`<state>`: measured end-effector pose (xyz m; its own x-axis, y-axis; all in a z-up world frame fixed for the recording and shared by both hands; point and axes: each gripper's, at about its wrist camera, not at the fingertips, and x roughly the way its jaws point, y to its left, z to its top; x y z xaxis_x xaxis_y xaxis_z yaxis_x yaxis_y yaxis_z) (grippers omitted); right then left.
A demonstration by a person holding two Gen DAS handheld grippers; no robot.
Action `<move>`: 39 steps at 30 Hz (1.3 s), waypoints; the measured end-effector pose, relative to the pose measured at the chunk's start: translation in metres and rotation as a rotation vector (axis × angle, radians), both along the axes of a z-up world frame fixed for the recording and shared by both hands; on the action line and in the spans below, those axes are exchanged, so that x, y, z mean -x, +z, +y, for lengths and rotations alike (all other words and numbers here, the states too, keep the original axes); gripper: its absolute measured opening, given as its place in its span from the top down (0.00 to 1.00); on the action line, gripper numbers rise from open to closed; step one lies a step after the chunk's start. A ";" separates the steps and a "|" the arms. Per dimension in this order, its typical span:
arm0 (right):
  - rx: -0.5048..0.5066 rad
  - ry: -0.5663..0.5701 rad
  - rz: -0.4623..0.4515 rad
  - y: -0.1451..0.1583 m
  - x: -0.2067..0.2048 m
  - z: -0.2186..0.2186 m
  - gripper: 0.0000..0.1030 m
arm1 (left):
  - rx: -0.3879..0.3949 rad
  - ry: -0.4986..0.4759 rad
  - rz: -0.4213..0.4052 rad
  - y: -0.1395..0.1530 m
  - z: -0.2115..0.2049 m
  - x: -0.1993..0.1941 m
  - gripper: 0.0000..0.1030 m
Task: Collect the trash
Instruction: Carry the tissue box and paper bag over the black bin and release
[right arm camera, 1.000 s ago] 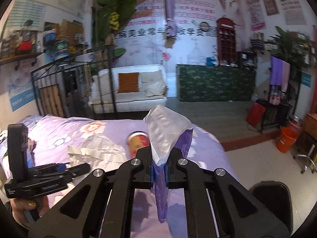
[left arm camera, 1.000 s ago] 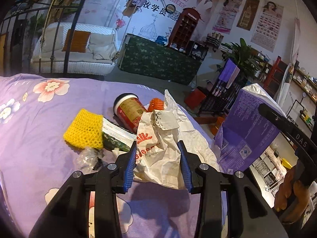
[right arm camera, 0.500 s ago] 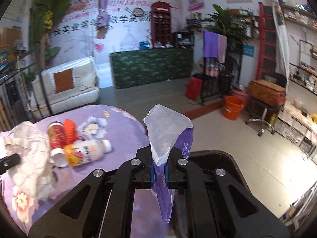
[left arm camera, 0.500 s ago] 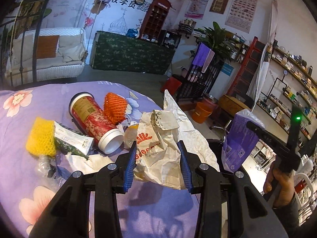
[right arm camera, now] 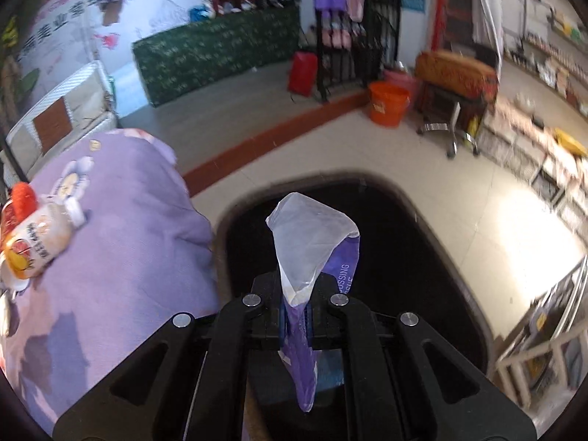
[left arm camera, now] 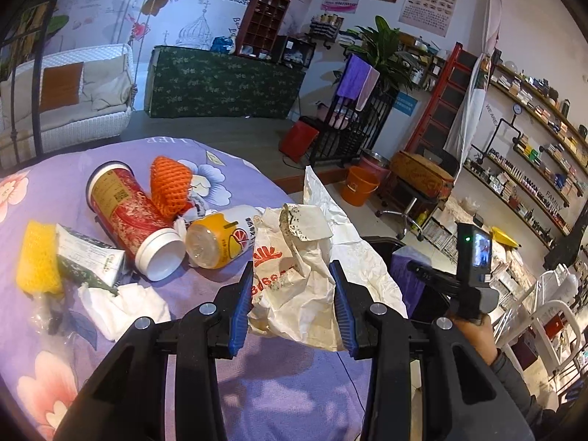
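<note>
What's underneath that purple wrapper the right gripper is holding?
A black trash bin sits open below the purple wrapper pinched in the right gripper. Its inside looks dark; any contents cannot be made out.

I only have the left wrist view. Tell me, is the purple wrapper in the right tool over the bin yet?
Observer: Yes. In the right wrist view the purple wrapper hangs over the black bin, pinched in the right tool.
Operator: Anything in the bin?
Observer: Its inside looks dark; I cannot tell.
Operator: Where does the bin stand?
Observer: On the floor, right beside the purple tablecloth edge.
</note>
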<state>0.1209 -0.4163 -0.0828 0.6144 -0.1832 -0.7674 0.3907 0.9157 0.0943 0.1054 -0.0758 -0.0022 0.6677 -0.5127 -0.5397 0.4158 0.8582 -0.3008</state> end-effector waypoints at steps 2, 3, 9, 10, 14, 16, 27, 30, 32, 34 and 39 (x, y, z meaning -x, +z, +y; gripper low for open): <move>-0.046 -0.010 0.037 -0.014 -0.002 -0.006 0.90 | -0.009 -0.010 0.002 0.000 -0.005 -0.001 0.62; -0.054 -0.014 0.047 -0.017 -0.002 -0.008 0.80 | -0.011 -0.015 0.003 0.000 -0.007 -0.001 0.62; -0.030 -0.066 0.035 -0.021 0.011 -0.011 0.16 | -0.022 -0.045 0.023 -0.005 -0.021 -0.005 0.62; -0.015 -0.068 0.036 -0.019 0.014 -0.010 0.16 | -0.026 -0.052 0.023 -0.005 -0.024 -0.005 0.62; -0.010 -0.069 0.004 -0.003 0.026 -0.009 0.16 | -0.033 -0.083 0.024 -0.004 -0.038 -0.007 0.62; 0.013 -0.074 -0.025 0.008 0.034 -0.007 0.14 | -0.034 -0.104 0.025 -0.003 -0.046 -0.008 0.62; 0.101 -0.139 -0.167 0.067 0.079 -0.014 0.06 | -0.043 -0.249 0.041 -0.005 -0.117 -0.020 0.62; 0.108 -0.175 -0.203 0.079 0.095 -0.022 0.06 | -0.041 -0.306 0.071 -0.012 -0.145 -0.026 0.62; 0.117 -0.210 -0.222 0.085 0.105 -0.030 0.05 | -0.051 -0.332 0.085 -0.017 -0.163 -0.031 0.62; 0.120 -0.251 -0.248 0.091 0.119 -0.039 0.05 | -0.072 -0.351 0.105 -0.022 -0.183 -0.038 0.62; 0.117 -0.334 -0.276 0.095 0.141 -0.061 0.05 | -0.134 -0.395 0.108 -0.026 -0.227 -0.045 0.62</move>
<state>-0.0199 -0.4770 0.0124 0.6859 -0.4823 -0.5450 0.6414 0.7543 0.1397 0.1499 -0.3029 -0.0278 0.3701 -0.6382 -0.6750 0.6927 0.6738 -0.2572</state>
